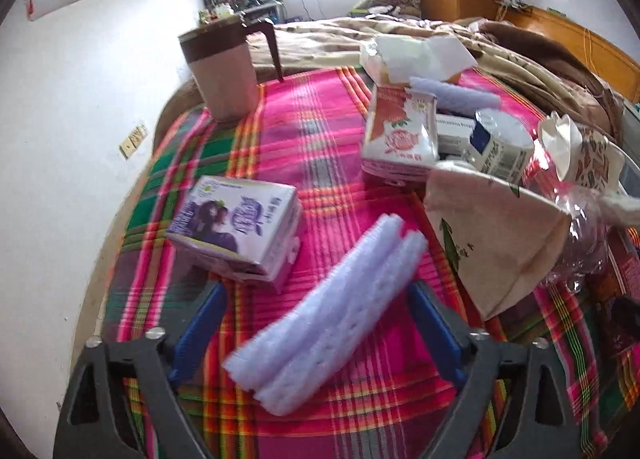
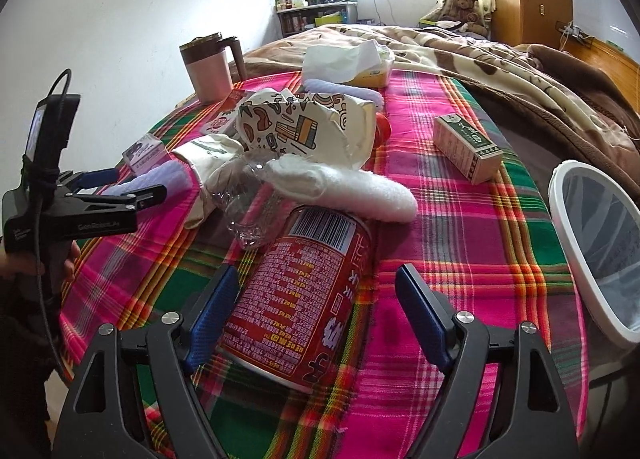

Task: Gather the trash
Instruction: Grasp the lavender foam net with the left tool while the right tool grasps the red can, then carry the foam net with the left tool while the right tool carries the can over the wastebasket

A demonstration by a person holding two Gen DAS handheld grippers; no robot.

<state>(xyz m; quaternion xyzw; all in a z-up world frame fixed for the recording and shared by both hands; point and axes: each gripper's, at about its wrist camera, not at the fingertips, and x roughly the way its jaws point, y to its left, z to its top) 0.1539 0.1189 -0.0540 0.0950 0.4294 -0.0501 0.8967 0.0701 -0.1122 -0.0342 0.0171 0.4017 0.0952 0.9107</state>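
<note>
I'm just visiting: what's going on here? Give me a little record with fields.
Place: plaid cloth spread over a bed
Left hand-held gripper: open, straddling a lavender foam strip
Right hand-held gripper: open, around a red can lying on its side
Other litter: crushed clear bottle, patterned paper cup, green box
Bin: white-rimmed basket at right edge

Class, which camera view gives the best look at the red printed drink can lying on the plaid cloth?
The right wrist view: the red printed drink can fills the foreground between open jaws, barcode visible. The left wrist view shows no recognisable part of it.
</note>
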